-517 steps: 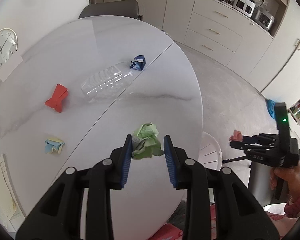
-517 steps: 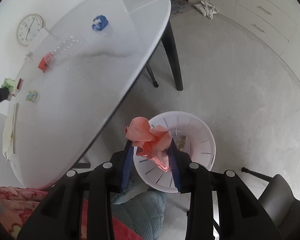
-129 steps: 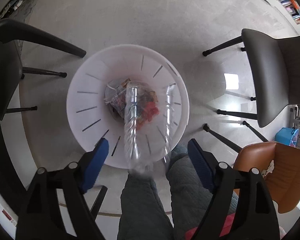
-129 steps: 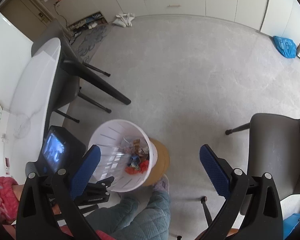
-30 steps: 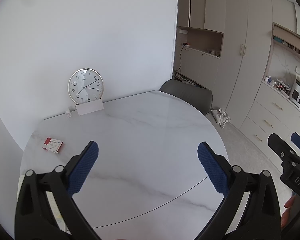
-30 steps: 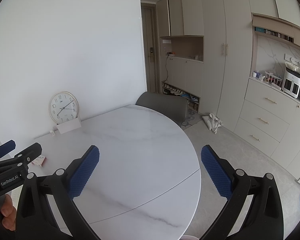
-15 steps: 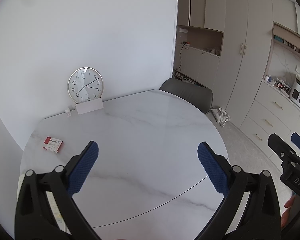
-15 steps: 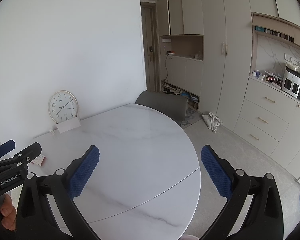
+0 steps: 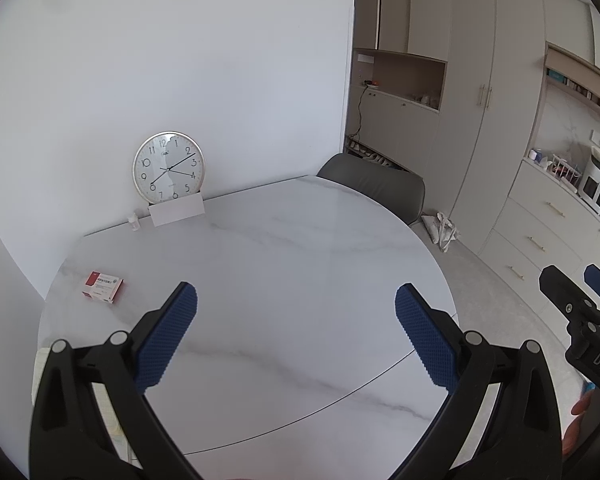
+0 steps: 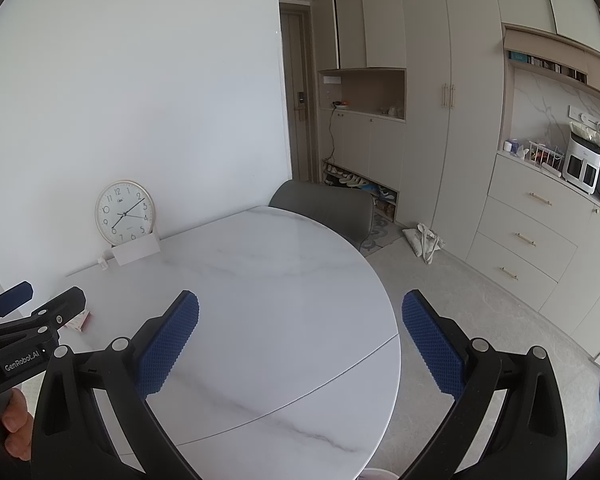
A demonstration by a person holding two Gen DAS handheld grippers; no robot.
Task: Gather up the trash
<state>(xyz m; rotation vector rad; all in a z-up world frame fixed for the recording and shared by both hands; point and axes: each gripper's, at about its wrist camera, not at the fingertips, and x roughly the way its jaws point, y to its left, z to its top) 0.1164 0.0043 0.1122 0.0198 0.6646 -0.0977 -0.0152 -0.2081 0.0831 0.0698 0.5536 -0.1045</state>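
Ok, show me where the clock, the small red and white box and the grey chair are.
clock (image 9: pixel 169 167), left wrist view, centre of its dial.
small red and white box (image 9: pixel 103 285), left wrist view, middle of its top face.
grey chair (image 10: pixel 320 204), right wrist view, middle of its backrest behind the table.

The broad middle of the counter (image 9: pixel 284 272) lies bare, open to a pass from the near edge. Obstacles sit at the margins only — a small red-and-white box (image 9: pixel 103 287) near the left rim, and against the far wall a clock (image 9: pixel 169 173), a white card (image 9: pixel 177 214) leaning at its foot and a tiny bottle (image 9: pixel 133 224) just beside the card. A grey chair (image 9: pixel 376 193) stands behind the far right edge.
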